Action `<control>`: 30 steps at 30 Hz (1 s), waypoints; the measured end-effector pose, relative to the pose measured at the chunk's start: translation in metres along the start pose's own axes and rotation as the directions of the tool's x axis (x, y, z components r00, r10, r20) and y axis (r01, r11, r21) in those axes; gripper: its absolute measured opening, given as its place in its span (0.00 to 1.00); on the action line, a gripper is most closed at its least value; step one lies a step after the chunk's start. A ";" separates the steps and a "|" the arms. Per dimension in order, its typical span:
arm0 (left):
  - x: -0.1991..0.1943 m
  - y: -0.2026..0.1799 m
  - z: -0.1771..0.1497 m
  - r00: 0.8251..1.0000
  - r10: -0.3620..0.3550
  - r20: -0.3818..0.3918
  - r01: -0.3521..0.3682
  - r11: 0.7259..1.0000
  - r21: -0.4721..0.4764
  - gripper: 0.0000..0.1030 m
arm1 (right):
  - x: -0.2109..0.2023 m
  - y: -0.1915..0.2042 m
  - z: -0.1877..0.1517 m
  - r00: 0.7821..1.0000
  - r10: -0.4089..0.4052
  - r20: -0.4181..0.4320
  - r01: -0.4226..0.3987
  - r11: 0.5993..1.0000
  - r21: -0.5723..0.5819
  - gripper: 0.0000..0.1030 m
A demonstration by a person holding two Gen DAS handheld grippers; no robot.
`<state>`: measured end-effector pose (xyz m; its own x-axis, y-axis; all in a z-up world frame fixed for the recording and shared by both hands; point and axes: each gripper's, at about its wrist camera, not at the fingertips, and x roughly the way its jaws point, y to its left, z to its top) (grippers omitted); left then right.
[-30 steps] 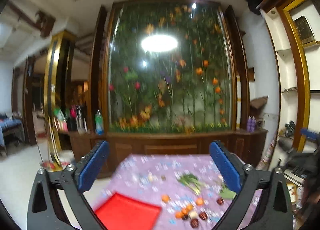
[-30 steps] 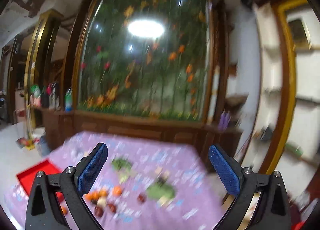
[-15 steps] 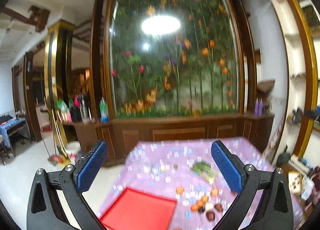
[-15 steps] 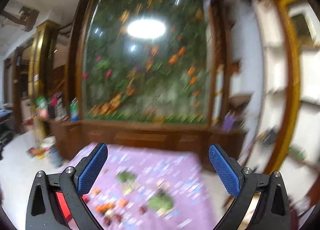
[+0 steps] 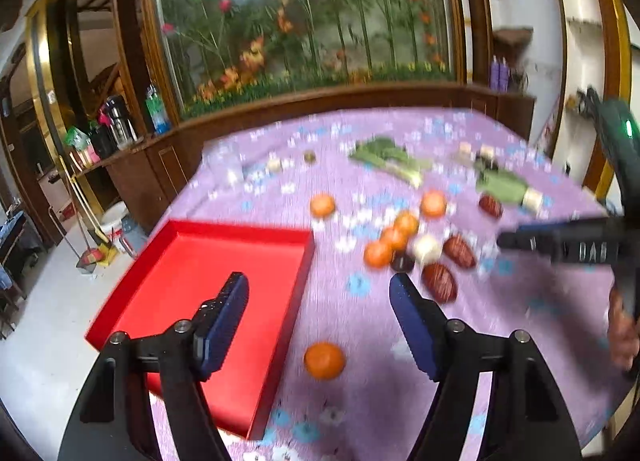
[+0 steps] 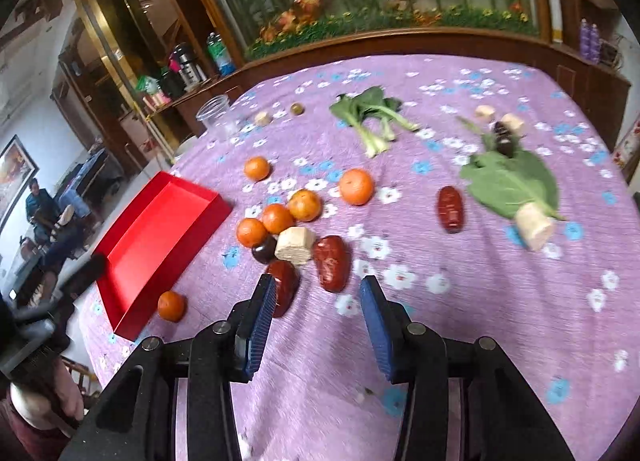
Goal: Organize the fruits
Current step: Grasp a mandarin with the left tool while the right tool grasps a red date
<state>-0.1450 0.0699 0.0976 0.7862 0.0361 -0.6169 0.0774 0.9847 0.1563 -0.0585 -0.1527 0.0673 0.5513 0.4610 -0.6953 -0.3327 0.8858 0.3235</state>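
A red tray (image 5: 192, 257) (image 6: 160, 229) lies bare at the left edge of a purple flowered tablecloth (image 6: 460, 321). One orange (image 5: 324, 361) (image 6: 171, 305) sits beside the tray's near corner. Several oranges (image 6: 276, 217) cluster mid-table with a dark plum (image 6: 264, 249), a beige block (image 6: 296, 245) and red dates (image 6: 330, 263). My left gripper (image 5: 318, 285) hovers over the tray's right rim, jaws closing, the lone orange lying loose below them. My right gripper (image 6: 317, 285) hangs just short of the dates, jaws closing with nothing pressed between the pads.
Bok choy (image 6: 372, 109), a big green leaf (image 6: 512, 181), another red date (image 6: 450, 207) and more beige chunks lie across the far half of the table. A clear plastic cup (image 6: 214, 109) stands at the far left edge. A wooden cabinet runs behind the table.
Both grippers have dropped toward the table and tipped downward, so the cloth and fruit now fill the views. Both pairs of jaws have narrowed from wide open.
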 end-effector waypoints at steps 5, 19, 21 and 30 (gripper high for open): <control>0.020 0.006 -0.015 0.996 -0.030 -0.079 0.031 0.999 0.009 0.68 | 0.036 0.023 -0.002 0.999 -0.019 -0.048 0.015 0.997 -0.082 0.47; 0.081 0.010 -0.041 0.950 -0.183 -0.255 0.177 0.983 -0.049 0.54 | 0.085 0.039 -0.012 0.989 -0.109 -0.098 0.096 0.987 -0.129 0.47; 0.082 0.008 -0.042 0.949 -0.185 -0.256 0.179 0.983 -0.049 0.48 | 0.087 0.041 -0.011 0.988 -0.114 -0.099 0.101 0.986 -0.135 0.47; 0.072 0.017 -0.038 0.949 -0.222 -0.222 0.197 0.972 -0.130 0.30 | 0.096 0.049 -0.009 0.987 -0.127 -0.097 0.114 0.985 -0.130 0.47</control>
<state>-0.1111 0.0954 0.0263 0.5930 -0.1464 -0.7918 0.1504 0.9862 -0.0698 -0.0292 -0.0657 0.0105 0.5126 0.3372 -0.7896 -0.3640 0.9183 0.1558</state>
